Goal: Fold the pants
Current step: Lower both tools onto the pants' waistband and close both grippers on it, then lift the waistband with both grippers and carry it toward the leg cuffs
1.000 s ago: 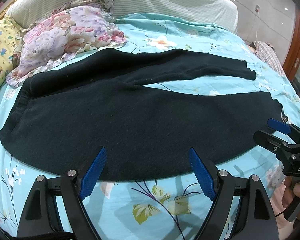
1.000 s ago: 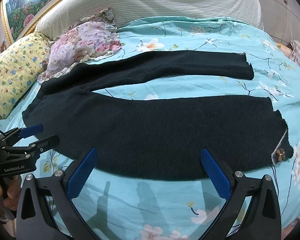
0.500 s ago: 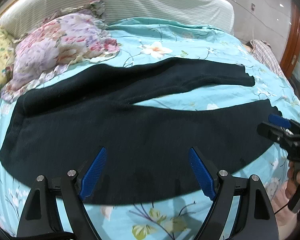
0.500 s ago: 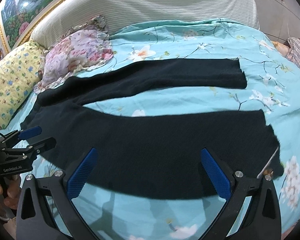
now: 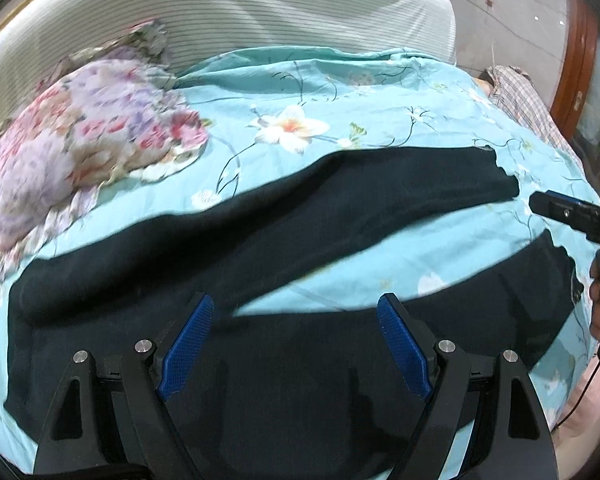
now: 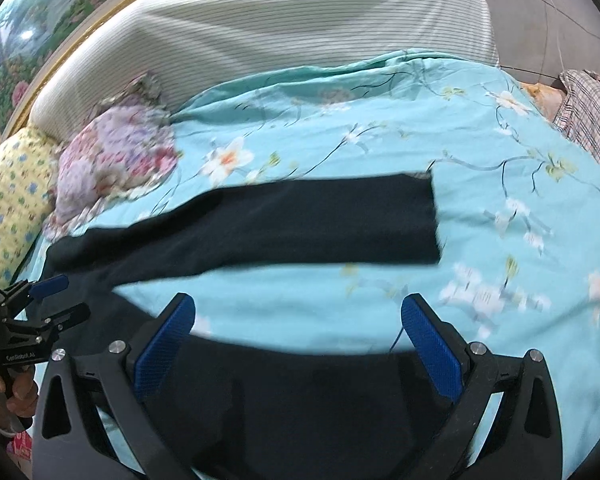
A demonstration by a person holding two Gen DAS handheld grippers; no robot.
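Dark navy pants point(image 5: 300, 240) lie spread flat on a turquoise flowered bedspread point(image 5: 340, 92), waist to the left, the two legs apart and running right. My left gripper point(image 5: 296, 340) is open, low over the near leg close to the crotch. My right gripper point(image 6: 296, 340) is open over the near leg point(image 6: 300, 408), further toward the cuff; the far leg point(image 6: 280, 224) lies beyond it. Each gripper shows in the other's view, the right one point(image 5: 560, 212) at the right edge, the left one point(image 6: 48, 304) at the left edge. Neither holds cloth.
A floral pillow point(image 5: 80, 140) and a yellow pillow point(image 6: 12, 184) lie at the bed's left. A striped headboard cover point(image 6: 300, 36) stands behind. A plaid cloth point(image 6: 592, 116) lies at the far right, beside a wooden frame point(image 5: 580, 60).
Both grippers have moved forward over the near leg, from before its front edge to above the cloth. Both stay open. The pants have not moved.
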